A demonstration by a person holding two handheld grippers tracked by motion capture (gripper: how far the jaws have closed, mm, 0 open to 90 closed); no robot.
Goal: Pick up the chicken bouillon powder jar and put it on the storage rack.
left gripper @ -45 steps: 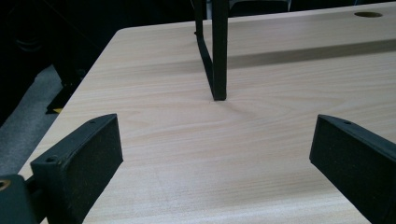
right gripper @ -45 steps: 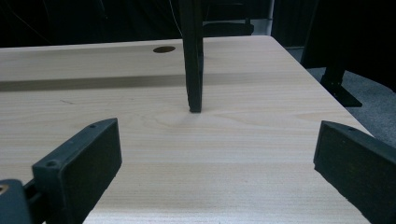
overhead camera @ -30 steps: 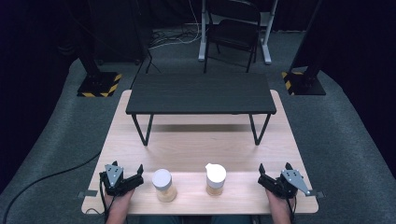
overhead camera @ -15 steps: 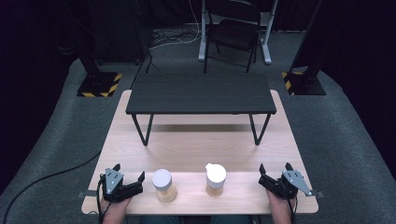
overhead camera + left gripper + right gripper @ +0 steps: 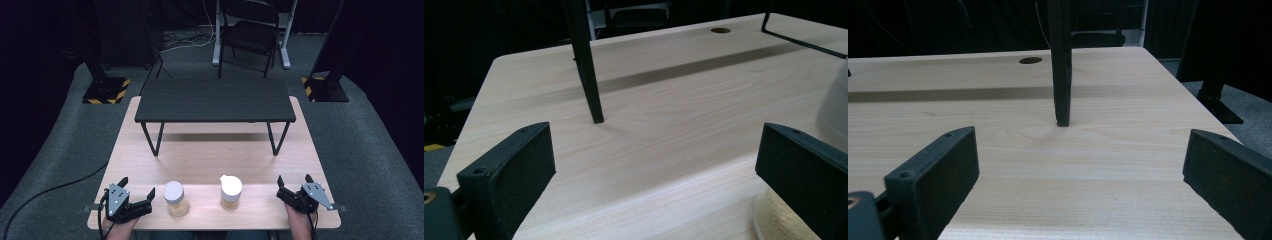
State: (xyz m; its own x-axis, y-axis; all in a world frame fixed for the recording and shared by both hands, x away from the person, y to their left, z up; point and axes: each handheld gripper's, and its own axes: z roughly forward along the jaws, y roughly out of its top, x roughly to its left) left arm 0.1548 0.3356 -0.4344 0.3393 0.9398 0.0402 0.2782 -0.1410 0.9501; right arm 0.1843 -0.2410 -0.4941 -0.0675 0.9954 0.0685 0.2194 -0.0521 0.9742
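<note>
beside the jar [image 5: 176, 198], the left hand-held gripper [image 5: 137, 189] gapes wide, right hand-held gripper [image 5: 295, 184] too.

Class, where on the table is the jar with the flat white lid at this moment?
In the high view, the flat-lidded jar stands near the table's front edge, between the left gripper and the spouted jar.

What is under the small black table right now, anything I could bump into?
Under the small black table only its thin legs and its shadow on the wooden tabletop show. The strip right beneath its top is covered from above. Both jars stand well in front.
</note>
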